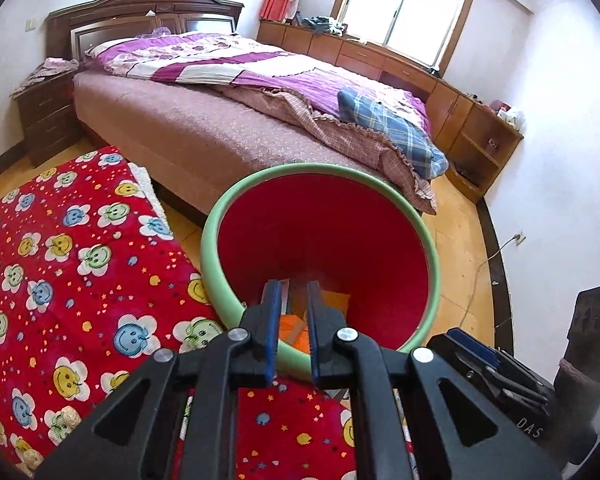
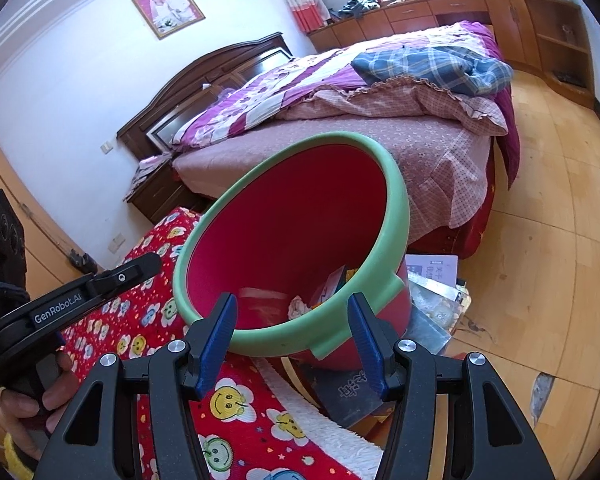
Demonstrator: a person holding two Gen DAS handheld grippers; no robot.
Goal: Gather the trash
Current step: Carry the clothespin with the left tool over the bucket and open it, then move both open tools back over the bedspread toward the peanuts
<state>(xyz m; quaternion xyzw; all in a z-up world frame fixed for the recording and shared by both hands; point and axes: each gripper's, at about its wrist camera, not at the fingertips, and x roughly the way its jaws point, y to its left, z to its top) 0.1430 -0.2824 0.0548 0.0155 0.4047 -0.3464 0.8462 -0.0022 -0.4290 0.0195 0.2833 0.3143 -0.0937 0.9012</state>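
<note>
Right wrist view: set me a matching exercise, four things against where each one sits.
Things:
1. bin
2. plaid cloth
3. framed photo
4. papers

Places:
A. on the wall above the headboard
B. on the floor beside the bin, near the bed
C. on the bed, on top of the quilt
D. tilted, just ahead of the right hand-held gripper

Pairs: 1-D, 2-C, 3-A, 4-B

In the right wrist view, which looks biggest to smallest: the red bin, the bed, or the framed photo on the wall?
1. Bed
2. Red bin, though it is close to the camera, so this order with the bed is unsure
3. Framed photo, clearly smallest
</note>
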